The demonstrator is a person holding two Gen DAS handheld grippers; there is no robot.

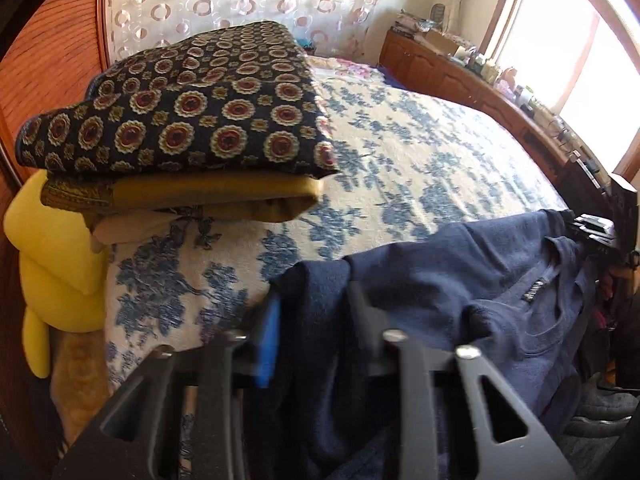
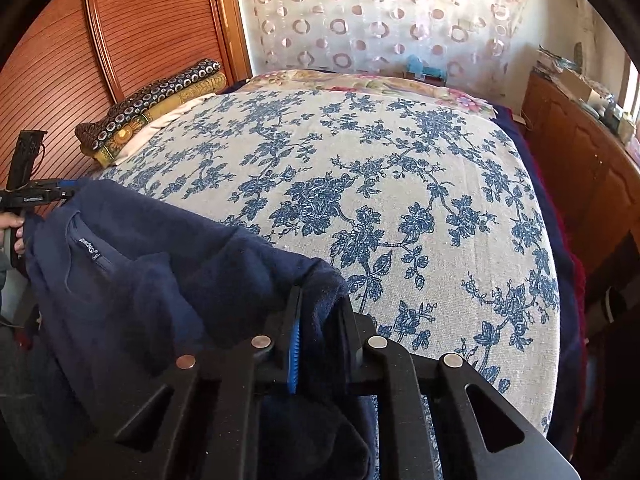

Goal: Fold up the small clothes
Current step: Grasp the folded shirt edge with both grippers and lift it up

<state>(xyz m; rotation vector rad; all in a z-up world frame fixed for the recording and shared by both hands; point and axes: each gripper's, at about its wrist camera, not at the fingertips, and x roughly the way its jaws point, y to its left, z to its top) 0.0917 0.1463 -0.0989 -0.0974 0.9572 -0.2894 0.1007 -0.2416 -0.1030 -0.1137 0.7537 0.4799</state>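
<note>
A navy fleece top [image 1: 460, 280] with a small neck label hangs stretched between both grippers at the near edge of the bed. My left gripper [image 1: 314, 312] is shut on one shoulder corner, with the cloth bunched between its blue pad and the black finger. In the right wrist view the same top [image 2: 140, 280] runs off to the left, and my right gripper [image 2: 320, 320] is shut on the other corner. The left gripper [image 2: 36, 196] appears there at the far left edge, with a hand [image 2: 12, 232] beneath it. The right gripper [image 1: 596, 232] shows at the right edge of the left wrist view.
The bed wears a white cover with blue flowers [image 2: 380, 200]. A stack of folded clothes [image 1: 180, 128] topped by a dark medallion-print piece lies at its left side by the wooden wardrobe [image 2: 140, 32]. A yellow cushion [image 1: 52, 260] sits beside it. Cluttered wooden cabinets [image 1: 460, 76] line the right wall.
</note>
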